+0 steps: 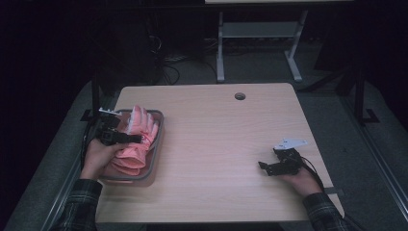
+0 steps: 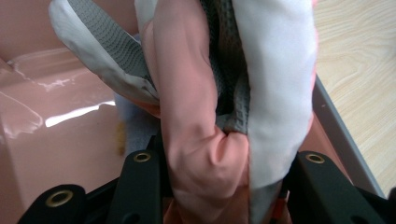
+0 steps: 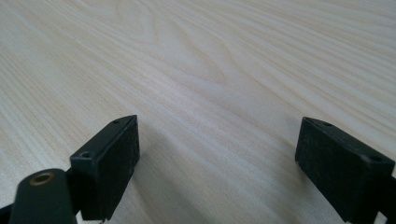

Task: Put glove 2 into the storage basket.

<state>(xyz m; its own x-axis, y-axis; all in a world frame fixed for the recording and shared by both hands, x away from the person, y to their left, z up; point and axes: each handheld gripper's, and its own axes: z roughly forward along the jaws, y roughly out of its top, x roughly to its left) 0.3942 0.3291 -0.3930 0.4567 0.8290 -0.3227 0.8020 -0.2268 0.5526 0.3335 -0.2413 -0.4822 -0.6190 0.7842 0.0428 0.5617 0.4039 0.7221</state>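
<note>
Left gripper [image 1: 136, 139] pinching pink glove [image 1: 139, 139] over tray [image 1: 157, 144]; glove is best lowered fully inside before release. Right gripper [image 1: 263, 168] spread, idle on table [image 1: 216, 134].

Glove [image 1: 137, 139] fills tray [image 1: 156, 144]; table [image 1: 216, 139] centre free.

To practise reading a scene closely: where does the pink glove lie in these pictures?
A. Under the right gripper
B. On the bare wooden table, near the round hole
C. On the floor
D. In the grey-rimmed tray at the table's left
D: the pink glove lies in the tray, with the left gripper closed around it.
</note>
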